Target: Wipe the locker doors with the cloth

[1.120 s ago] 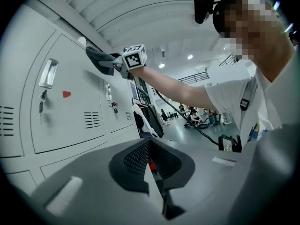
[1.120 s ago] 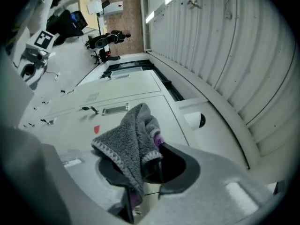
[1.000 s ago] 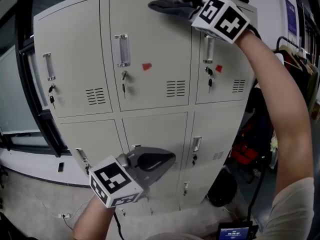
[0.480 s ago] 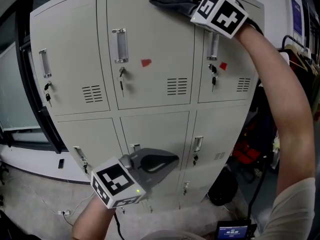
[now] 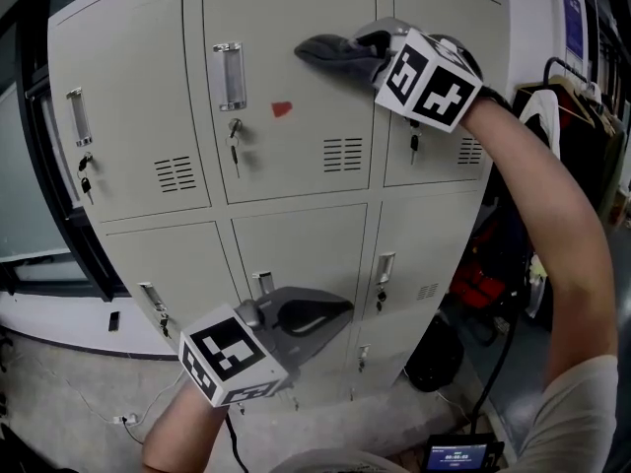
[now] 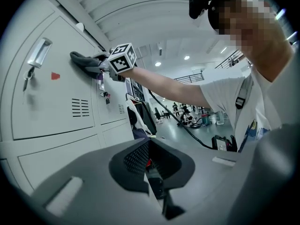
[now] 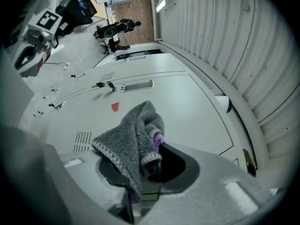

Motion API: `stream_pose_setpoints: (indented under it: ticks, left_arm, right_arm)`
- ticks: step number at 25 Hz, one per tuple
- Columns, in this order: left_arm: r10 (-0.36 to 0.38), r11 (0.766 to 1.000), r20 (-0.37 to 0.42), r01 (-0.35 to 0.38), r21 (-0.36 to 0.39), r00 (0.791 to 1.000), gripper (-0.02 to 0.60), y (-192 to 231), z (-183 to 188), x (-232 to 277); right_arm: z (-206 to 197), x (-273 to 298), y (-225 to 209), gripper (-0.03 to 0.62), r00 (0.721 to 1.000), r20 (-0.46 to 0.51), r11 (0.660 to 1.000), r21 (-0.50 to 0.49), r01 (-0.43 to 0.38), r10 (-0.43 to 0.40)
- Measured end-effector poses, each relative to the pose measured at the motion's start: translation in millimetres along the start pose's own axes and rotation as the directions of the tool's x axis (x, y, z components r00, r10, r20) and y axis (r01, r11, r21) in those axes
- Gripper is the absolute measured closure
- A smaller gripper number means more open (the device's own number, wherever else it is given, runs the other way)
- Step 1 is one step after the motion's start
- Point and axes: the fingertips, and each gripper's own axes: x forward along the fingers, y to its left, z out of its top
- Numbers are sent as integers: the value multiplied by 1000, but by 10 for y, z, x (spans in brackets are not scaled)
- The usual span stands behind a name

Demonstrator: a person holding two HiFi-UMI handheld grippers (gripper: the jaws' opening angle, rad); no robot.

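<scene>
A grey cloth (image 5: 335, 52) is pressed against the upper middle locker door (image 5: 286, 156), held by my right gripper (image 5: 370, 52), which is shut on it. The right gripper view shows the folded cloth (image 7: 133, 142) bunched between the jaws, with the door (image 7: 187, 102) behind it. A small red mark (image 5: 282, 109) sits on that door left of the cloth. My left gripper (image 5: 311, 315) hangs low in front of the lower lockers, jaws shut, holding nothing. In the left gripper view the cloth (image 6: 84, 62) shows far up on the door.
The cream lockers have metal handles (image 5: 229, 75), keys in their locks (image 5: 234, 138) and vent slots (image 5: 342, 154). Dark bags (image 5: 473, 284) and hanging clothes (image 5: 552, 106) stand to the right of the lockers. A dark window frame (image 5: 49, 195) borders the left side. A small screen (image 5: 458, 454) lies on the floor.
My right gripper has drawn the cloth downward from the top edge of the middle door toward its middle. The left gripper has stayed about where it was.
</scene>
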Motion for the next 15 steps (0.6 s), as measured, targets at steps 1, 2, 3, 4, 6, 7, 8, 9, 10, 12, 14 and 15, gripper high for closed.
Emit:
stream_pose_setpoints:
  ticks: [1,2,3,4,6,7,8,9,10,12,14,15]
  left_arm:
    - [-4,1000,-1,4,0,1000,578,-14,-6,-9]
    - [-7,1000,-3,7,0,1000,578,-27,-14,-18]
    - [-9,1000,-4,9,0,1000,578,-39,-20,-26]
    - [-11,1000,-4,11,0,1000,578,-52,-27,-34]
    - [-18,1000,-5,18,-2,1000,578,-86,-40,-48]
    - [-21,1000,-5,21,-2,1000,578,-104,-44,-55]
    - [-24,1000,-5,24,-1,1000,578,-121,-46,-62]
    - [-26,1000,-5,26,1,1000,578,-138,-47,-69]
    - [-28,1000,-4,28,2,1000,578,-155,-47,-78]
    - [-30,1000,-3,30,3,1000,578,-186,-53,-103]
    - [-27,1000,-3,27,2,1000,578,-203,-62,-139]
    - [-24,1000,-1,24,2,1000,578,-207,-65,-156]
  right_arm:
    - [-15,4,99,490,1000,-7,1000,-5,-17,17]
    - [-29,7,193,489,999,-13,999,-11,-32,32]
    - [-41,11,282,490,999,-20,999,-18,-45,45]
    - [-52,16,371,490,998,-27,998,-26,-58,57]
    - [-80,29,564,490,995,-46,995,-38,-87,85]
    - [-93,35,658,490,994,-54,994,-41,-102,100]
    - [-103,41,748,490,992,-61,992,-42,-116,113]
    - [-112,47,835,490,990,-67,991,-43,-129,126]
    - [-124,51,924,490,988,-72,989,-44,-143,140]
    - [-158,58,1114,490,982,-86,984,-47,-174,169]
    - [-195,63,1309,490,974,-100,977,-48,-208,202]
    - [-213,64,1399,490,970,-107,973,-49,-224,218]
